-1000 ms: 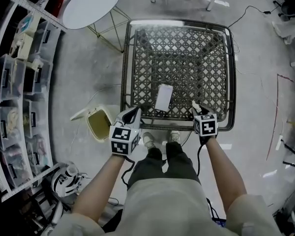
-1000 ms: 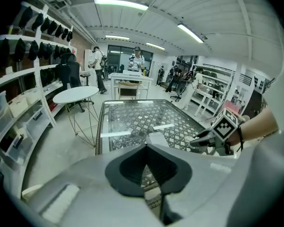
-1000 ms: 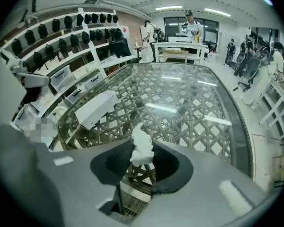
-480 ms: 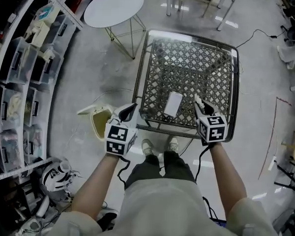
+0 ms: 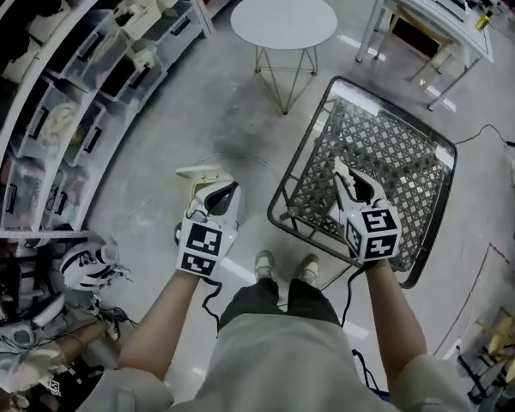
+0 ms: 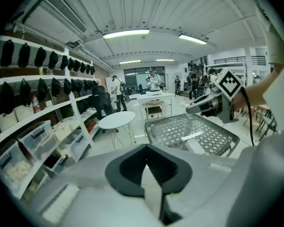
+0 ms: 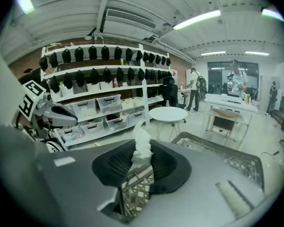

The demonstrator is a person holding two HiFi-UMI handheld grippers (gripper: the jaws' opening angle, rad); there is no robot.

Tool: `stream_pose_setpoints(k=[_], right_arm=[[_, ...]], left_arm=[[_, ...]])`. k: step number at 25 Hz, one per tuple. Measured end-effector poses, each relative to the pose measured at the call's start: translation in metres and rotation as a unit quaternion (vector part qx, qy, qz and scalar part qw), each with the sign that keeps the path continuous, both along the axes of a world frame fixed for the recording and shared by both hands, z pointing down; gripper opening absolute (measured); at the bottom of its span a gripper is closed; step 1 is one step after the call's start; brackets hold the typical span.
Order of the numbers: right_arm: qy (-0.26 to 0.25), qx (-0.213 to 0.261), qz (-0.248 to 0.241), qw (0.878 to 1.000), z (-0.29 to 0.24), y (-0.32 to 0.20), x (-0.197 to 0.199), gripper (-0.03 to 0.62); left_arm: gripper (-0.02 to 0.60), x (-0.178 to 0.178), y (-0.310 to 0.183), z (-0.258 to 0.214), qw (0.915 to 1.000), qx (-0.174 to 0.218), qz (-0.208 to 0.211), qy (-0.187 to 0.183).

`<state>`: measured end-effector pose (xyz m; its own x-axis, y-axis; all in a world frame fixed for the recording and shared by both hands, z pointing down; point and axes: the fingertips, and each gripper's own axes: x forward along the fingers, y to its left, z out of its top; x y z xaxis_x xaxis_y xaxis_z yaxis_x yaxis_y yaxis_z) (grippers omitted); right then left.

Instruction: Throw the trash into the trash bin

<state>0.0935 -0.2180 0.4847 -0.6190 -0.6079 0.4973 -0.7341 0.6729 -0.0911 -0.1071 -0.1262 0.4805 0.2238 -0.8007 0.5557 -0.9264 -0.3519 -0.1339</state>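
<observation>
R hand-held gripper (image 7: pixel 139 161) pinching tissue wad (image 7: pixel 142 138) | L hand-held gripper (image 6: pixel 145 160) shut, empty | trash bin (image 5: pixel 204 177) by L, drop pending

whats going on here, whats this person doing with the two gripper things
A person stands by a dark metal lattice-top table with a two-jaw gripper in each hand. The right gripper pinches a crumpled white tissue and shows over the table in the head view. The left gripper is shut with nothing in it, above a pale plastic trash bin on the floor. The tissue is not yet in the bin.
</observation>
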Motion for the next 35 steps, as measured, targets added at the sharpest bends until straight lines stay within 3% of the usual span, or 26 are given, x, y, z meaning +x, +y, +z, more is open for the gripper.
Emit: stream_pose_setpoints(k=[8,15,25,30,35], right_arm=[[-0.006,-0.018,-0.125,0.992,0.018,0.034,-0.148,0.091],[0.018,-0.073,-0.217,0.973,0.079,0.073,-0.264,0.091],[0.059,-0.170,-0.291,0.940,0.206,0.125,-0.369,0.091],[0.113,-0.190,-0.325,0.920,0.290,0.161,-0.388,0.091],[0.148,-0.209,-0.338,0.906,0.361,0.182,-0.397,0.091]], left_arm=[[0.003,-0.123,0.062,0.021,0.9917,-0.010,-0.128,0.001],[0.003,-0.207,0.114,0.066,0.9725,-0.046,-0.226,0.029],[0.003,-0.264,0.161,0.172,0.9465,-0.103,-0.296,0.076],[0.003,-0.271,0.184,0.244,0.9325,-0.140,-0.317,0.100],[0.003,-0.272,0.201,0.297,0.9211,-0.152,-0.338,0.120]])
